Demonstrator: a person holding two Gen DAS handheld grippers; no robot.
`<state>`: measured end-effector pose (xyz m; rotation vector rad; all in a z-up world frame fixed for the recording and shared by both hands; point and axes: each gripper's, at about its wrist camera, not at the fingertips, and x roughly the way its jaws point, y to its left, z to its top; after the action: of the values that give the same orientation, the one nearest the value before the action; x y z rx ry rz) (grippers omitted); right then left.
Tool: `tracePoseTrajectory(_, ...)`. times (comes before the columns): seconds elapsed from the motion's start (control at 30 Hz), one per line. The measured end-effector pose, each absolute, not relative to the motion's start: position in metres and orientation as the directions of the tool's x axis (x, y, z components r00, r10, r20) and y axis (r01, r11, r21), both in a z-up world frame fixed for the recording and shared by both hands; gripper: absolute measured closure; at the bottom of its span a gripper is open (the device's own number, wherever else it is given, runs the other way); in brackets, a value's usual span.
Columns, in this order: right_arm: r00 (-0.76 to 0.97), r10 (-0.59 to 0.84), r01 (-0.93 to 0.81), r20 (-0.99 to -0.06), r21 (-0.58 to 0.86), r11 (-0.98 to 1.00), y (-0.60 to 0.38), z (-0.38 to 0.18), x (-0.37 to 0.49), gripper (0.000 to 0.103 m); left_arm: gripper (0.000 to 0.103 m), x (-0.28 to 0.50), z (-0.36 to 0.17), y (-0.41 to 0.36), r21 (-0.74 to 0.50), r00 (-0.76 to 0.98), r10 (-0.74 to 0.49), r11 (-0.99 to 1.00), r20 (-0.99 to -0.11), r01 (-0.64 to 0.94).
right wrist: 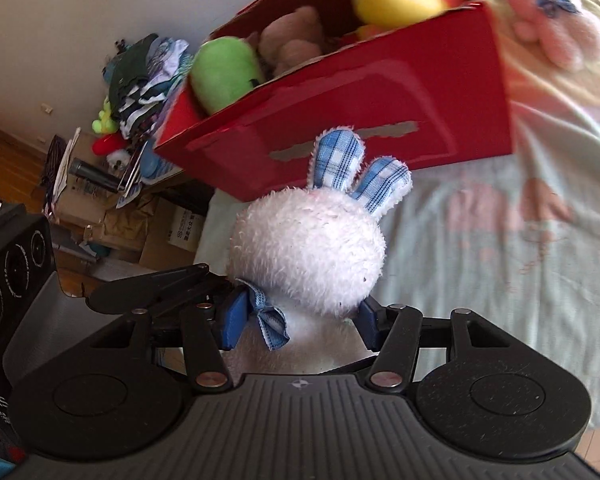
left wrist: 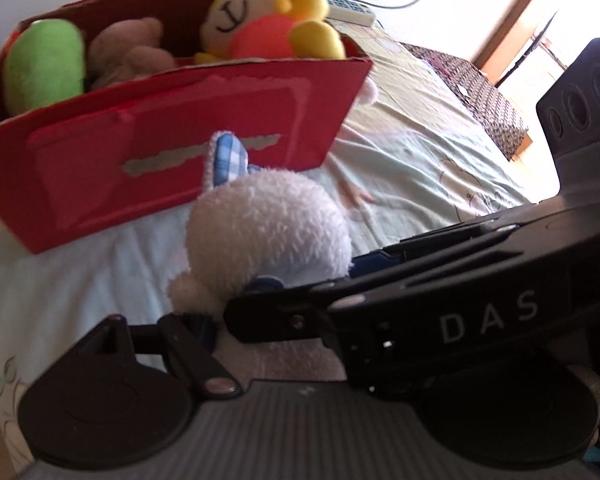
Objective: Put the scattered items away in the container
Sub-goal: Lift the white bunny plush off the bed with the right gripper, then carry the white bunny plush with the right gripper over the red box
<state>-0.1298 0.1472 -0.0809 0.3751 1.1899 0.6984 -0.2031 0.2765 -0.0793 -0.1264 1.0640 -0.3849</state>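
Observation:
A white plush rabbit (right wrist: 306,254) with blue checked ears is clamped between the blue pads of my right gripper (right wrist: 300,320), held above the bed in front of the red cardboard box (right wrist: 380,92). In the left wrist view the same rabbit (left wrist: 268,228) sits right at my left gripper (left wrist: 216,316); the right gripper's black body (left wrist: 440,304) crosses in front, so the left jaws are mostly hidden. The box (left wrist: 180,152) holds a green plush (left wrist: 44,68), a brown bear (left wrist: 132,56) and a yellow tiger plush (left wrist: 268,16). A pink plush (right wrist: 556,16) lies on the bed beyond the box.
The bed sheet (left wrist: 420,152) is pale green with cartoon prints. A white power strip (left wrist: 350,10) lies at the bed's far end. Piled clothes and cardboard boxes (right wrist: 132,128) stand on the floor left of the bed.

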Motion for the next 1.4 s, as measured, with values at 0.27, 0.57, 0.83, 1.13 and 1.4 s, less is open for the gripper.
tracePoseTrajectory(0.27,0.169,0.693,-0.395,-0.701,0.596,0.699,0.186,-0.067,-0.134,0.045,0.025,-0.225,-0.062,0.311,-0.281,0.505,-0.324,0.946,-0.800,0.161)
tracePoseTrajectory(0.57,0.186,0.726,-0.509,-0.662,0.567,0.647,0.211,-0.034,-0.144,0.045,0.025,-0.245,-0.026,0.336,-0.273,0.609,-0.287,0.955,-0.739,0.118)
tracePoseTrajectory(0.83,0.228,0.747,-0.559,-0.624,0.544,0.625,0.215,-0.011,-0.147,0.045,0.025,-0.247,-0.004,0.335,-0.242,0.667,-0.259,0.963,-0.699,0.120)
tracePoseTrajectory(1.13,0.293,0.757,-0.586,-0.584,0.516,0.625,0.205,0.010,-0.126,0.045,0.025,-0.218,0.017,0.328,-0.204,0.716,-0.239,0.969,-0.656,0.137)
tracePoseTrajectory(1.4,0.346,0.739,-0.595,-0.578,0.474,0.649,0.194,0.019,-0.091,0.045,0.025,-0.172,0.023,0.319,-0.206,0.725,-0.244,0.968,-0.645,0.142)
